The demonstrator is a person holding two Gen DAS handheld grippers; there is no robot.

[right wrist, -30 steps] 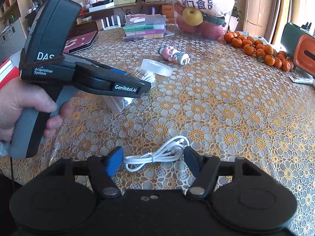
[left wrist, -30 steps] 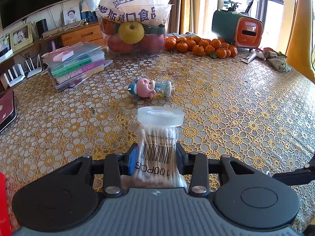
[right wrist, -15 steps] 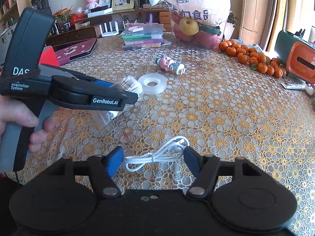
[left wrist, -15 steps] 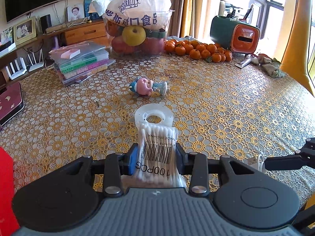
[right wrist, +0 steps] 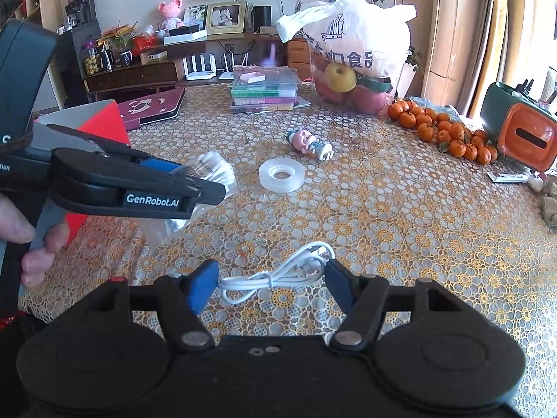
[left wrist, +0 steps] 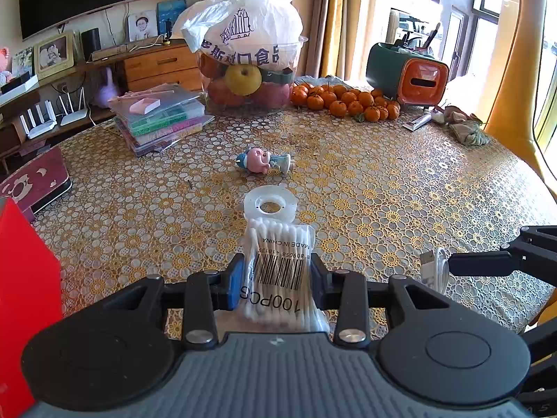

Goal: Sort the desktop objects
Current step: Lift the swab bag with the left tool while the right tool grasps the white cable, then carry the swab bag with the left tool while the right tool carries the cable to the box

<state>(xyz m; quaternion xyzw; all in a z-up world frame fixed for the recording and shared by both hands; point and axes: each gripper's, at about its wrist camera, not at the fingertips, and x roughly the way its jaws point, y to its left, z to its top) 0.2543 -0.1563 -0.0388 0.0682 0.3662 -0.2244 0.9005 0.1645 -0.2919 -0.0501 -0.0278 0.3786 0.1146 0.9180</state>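
L: my left gripper (left wrist: 275, 278) clamps the cotton-swab pack (left wrist: 278, 271) aloft for binning | R: my right gripper (right wrist: 269, 284) gapes astride the white USB cable (right wrist: 275, 277); grab looks next

one tape roll (right wrist: 281, 175), one cable (right wrist: 275, 276), one figurine (right wrist: 309, 145)

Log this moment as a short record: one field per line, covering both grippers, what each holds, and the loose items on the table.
left gripper: shut on the cotton swab pack, held above the table
right gripper: open, the white cable lying between its fingers, not gripped
tape roll: flat on the tablecloth, beyond the swab pack
toy figure: lying on its side, behind the tape roll
red box: at the left table edge
tangerines: piled at the far side
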